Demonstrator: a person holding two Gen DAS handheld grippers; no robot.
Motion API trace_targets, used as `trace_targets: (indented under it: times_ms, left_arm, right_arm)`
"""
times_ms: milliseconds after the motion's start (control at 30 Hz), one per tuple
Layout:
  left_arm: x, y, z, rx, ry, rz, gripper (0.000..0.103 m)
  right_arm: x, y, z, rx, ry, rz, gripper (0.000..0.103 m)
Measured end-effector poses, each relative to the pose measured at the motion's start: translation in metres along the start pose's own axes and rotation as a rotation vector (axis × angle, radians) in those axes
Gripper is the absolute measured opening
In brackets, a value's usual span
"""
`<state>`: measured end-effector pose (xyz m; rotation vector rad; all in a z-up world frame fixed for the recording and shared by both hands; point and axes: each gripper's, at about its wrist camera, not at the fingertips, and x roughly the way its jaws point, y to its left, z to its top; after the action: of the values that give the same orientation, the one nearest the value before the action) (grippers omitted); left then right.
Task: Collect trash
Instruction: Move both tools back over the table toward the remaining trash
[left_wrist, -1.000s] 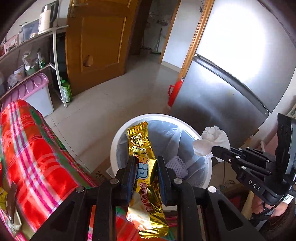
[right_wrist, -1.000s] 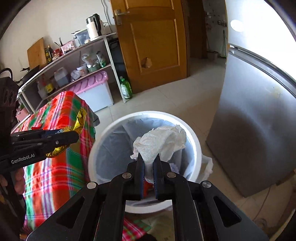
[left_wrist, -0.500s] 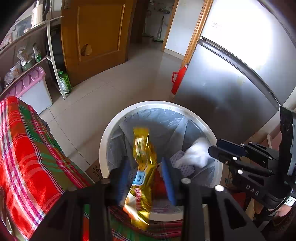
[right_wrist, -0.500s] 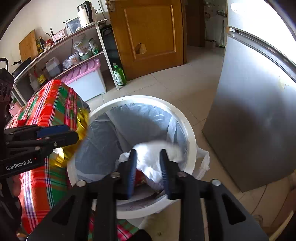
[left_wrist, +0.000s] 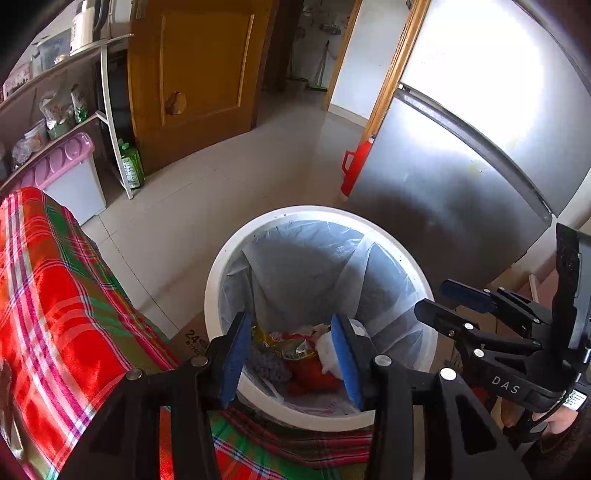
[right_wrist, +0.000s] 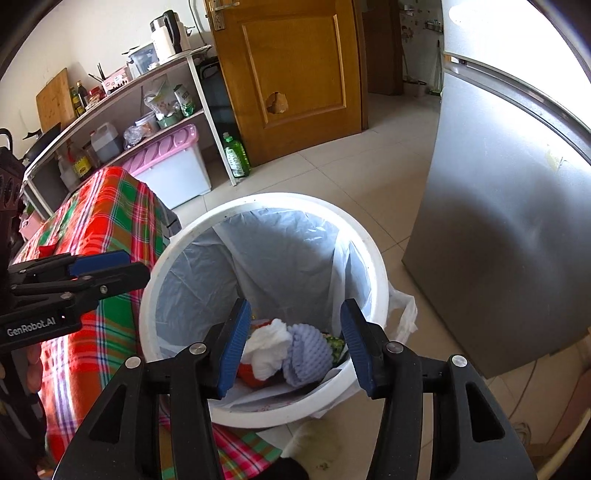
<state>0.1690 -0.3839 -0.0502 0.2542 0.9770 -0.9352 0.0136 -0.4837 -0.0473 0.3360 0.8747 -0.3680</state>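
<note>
Both grippers hang over the white trash bin (left_wrist: 221, 266) with jaws spread wide and nothing between the blue pads. Left gripper (left_wrist: 291, 354) and right gripper (right_wrist: 293, 339) each look straight down into the bin, which sits directly ahead of and below the fingertips.

Judged progress: this deposit appears complete. Trash lies at the bottom of the grey liner bag (right_wrist: 280, 251): a gold snack wrapper (left_wrist: 264, 336) below the left pad of the left gripper, crumpled white tissue (right_wrist: 267, 349) and a lavender foam fruit net (right_wrist: 308, 354) between the right gripper's fingertips, over red packaging (left_wrist: 314, 373).

Remaining work cannot be judged; the plaid tablecloth (left_wrist: 55, 295) to the left is only partly visible.
</note>
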Motion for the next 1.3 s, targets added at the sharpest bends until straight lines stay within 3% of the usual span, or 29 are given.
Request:
trace_targets:
  times_ms: [500,667,900,1033,1300]
  left_arm:
    - [-0.066,0.033,-0.02,-0.068,-0.12,0.03,0.045]
    - [-0.09,0.048,-0.031,-0.088,-0.166,0.046,0.05]
    - [-0.119,0.079,-0.045,-0.141,-0.207,0.078,0.051]
    - [-0.135,0.098,-0.058,-0.176,-0.227,0.099,0.058]
    - [-0.17,0.146,-0.085,-0.26,-0.263,0.165,0.058]
  right_arm:
    - [-0.04,0.04,-0.001,-0.02,-0.114,0.039,0.052]
    - [-0.048,0.061,-0.001,-0.031,-0.14,0.071,0.052]
    - [-0.048,0.1,-0.001,-0.082,-0.147,0.132,0.052]
    - [-0.044,0.125,-0.002,-0.111,-0.141,0.17,0.052]
    - [-0.03,0.178,-0.002,-0.164,-0.12,0.235,0.052]
